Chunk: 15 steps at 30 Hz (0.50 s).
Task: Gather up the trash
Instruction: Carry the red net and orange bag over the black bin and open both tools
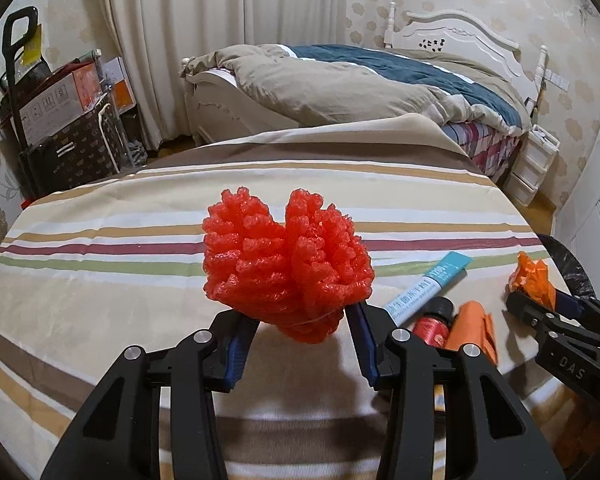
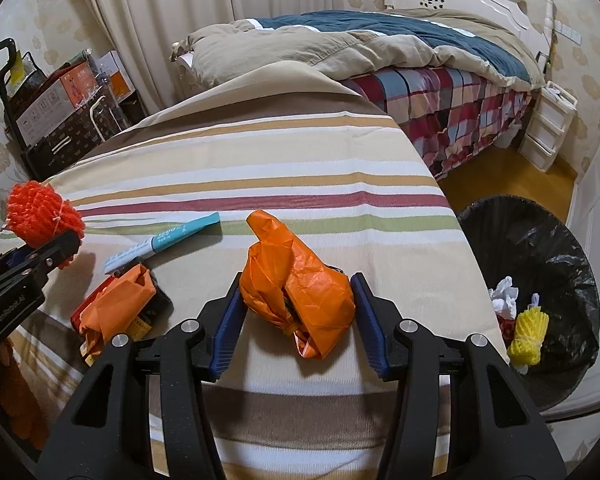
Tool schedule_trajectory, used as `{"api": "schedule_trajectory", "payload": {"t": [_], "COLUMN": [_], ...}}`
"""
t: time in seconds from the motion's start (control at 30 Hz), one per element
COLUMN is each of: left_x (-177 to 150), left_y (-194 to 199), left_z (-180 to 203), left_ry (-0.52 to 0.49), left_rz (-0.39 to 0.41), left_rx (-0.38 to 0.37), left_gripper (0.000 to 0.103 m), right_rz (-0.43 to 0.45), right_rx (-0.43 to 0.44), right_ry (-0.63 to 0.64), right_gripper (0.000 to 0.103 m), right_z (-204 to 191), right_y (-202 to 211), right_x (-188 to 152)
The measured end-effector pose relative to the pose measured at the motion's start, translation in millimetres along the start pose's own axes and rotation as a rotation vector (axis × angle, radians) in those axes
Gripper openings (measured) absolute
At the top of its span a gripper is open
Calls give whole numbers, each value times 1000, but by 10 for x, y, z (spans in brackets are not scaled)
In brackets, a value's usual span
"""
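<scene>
A: In the centre of the left wrist view our left gripper (image 1: 300, 320) has its blue pads closed against the base of the red foam net (image 1: 286, 266), which we hold bunched and raised off the striped table cloth (image 1: 100, 280).

B: And in the centre of the right wrist view our right gripper (image 2: 296, 312) is pressed in on both sides of the orange plastic bag (image 2: 296, 284), clamped at mid-width; the bag's tail hangs down towards the cloth.

A: From there, lower left of the right view, we see a second orange wrapper (image 2: 116, 300) lying over a red and black packet (image 2: 156, 304). Just beyond them lies the teal and white tube (image 2: 164, 242), flat on the cloth.

B: In the left view those sit at lower right, with a small dark-capped bottle (image 1: 434, 320) beside the wrapper, touching it.

A: At the right edge of the right view stands the bin with a black liner (image 2: 540, 248), just beside the table. Inside we see a yellow foam net (image 2: 530, 330) and crumpled white paper (image 2: 505, 294).

B: Between our right gripper and the bin only the table's edge intervenes. Farther out, at upper right, is the bed (image 2: 380, 40) with a white drawer unit (image 2: 548, 128) by it; boxes (image 2: 60, 92) are stacked at upper left.
</scene>
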State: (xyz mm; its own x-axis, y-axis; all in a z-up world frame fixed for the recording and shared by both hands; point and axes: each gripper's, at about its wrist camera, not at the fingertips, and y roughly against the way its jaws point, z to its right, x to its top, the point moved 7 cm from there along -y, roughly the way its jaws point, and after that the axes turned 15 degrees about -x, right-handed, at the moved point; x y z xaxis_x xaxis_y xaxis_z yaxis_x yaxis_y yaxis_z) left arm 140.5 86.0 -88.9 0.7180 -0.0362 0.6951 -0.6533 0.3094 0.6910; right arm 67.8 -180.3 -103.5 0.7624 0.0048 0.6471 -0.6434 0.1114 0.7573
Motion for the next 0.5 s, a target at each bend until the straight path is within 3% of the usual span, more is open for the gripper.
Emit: {"api": "schedule_trajectory", "payload": {"t": [0.2,0.5], "left_x": [-7,-18], "left_y": [218,346], "left_z": [168,700], "left_ry": [-20,-84], "left_rz": [34,55], "left_rx": [-13,-108], "left_gripper": [44,44], "right_rz": [6,25], "right_rx": [-2,-49], "right_ry": [-16,-71], "right_gripper": [50,50], "right_z": [69,469], "right_y": [100,283], "right_x": [-95,-189]}}
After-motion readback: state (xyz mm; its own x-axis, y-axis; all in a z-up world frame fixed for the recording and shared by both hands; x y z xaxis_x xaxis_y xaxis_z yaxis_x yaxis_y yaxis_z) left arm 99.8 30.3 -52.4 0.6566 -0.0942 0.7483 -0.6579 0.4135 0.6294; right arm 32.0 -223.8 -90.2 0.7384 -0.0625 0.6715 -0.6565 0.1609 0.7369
